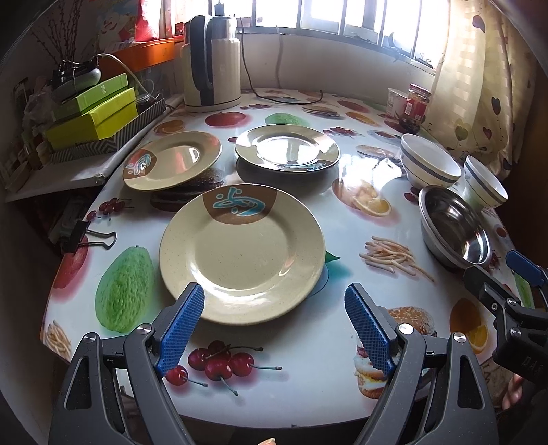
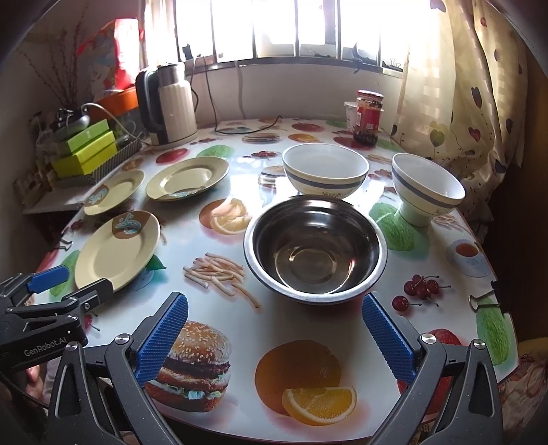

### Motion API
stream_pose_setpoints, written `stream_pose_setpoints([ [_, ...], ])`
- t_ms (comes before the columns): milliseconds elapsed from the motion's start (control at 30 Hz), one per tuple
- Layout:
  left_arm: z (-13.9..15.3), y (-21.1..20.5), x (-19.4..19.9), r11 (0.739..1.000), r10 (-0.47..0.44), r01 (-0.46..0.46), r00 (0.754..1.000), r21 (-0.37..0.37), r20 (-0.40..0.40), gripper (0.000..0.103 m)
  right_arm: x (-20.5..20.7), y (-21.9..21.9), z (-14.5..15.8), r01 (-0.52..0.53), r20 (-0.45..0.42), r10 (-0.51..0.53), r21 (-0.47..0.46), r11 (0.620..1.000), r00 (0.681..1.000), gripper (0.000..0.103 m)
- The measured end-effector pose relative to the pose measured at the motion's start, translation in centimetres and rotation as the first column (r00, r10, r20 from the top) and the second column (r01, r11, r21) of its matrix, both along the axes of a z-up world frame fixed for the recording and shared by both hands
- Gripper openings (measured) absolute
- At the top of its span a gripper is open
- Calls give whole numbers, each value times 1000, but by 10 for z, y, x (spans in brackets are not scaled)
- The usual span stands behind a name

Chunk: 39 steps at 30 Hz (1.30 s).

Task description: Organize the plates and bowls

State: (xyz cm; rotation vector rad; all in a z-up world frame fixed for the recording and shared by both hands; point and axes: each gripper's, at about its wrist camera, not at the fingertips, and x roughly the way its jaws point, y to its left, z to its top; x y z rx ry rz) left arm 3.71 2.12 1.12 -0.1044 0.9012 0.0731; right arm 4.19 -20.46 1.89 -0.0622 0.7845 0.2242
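Both claws gape empty: the left gripper (image 1: pixel 274 308) has the near plate (image 1: pixel 242 255) straight ahead, its near rim between the pads, while the right gripper (image 2: pixel 274 318) faces the steel bowl (image 2: pixel 315 250)

Round table (image 2: pixel 308 328) with a glossy food-print cover, burgers and fruit all over it. Barred window (image 2: pixel 274 30) at 12 o'clock, blown out with daylight. Heart-print curtain (image 2: pixel 472 102) at 2 o'clock, kettle (image 2: pixel 167 102) and green boxes (image 2: pixel 85 150) around 10.
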Motion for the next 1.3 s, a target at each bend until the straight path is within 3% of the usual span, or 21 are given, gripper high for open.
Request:
stream_pose_setpoints([
  [367,19,58,37,996,60,-60,998,-66,2,85,49,20,25,-35,13,35,14,999,999,103],
  [500,25,75,58,990,49,-49,999,-132,-7,85,72,38,31,-52,4,52,20,998,999,103],
  [600,27,81,73,991,58,-59,998,-123,-15,85,90,52,35,-69,3,69,22,997,998,103],
  [800,25,85,104,985,37,-41,999,-167,-30,72,129,74,33,-70,-29,72,48,996,997,102],
  [933,22,87,124,985,43,-48,998,-163,-36,62,154,83,28,-55,-50,58,74,996,997,92],
  [1300,-3,86,171,983,33,-51,994,-174,-102,54,200,106,-4,-34,-128,43,74,997,991,77],
])
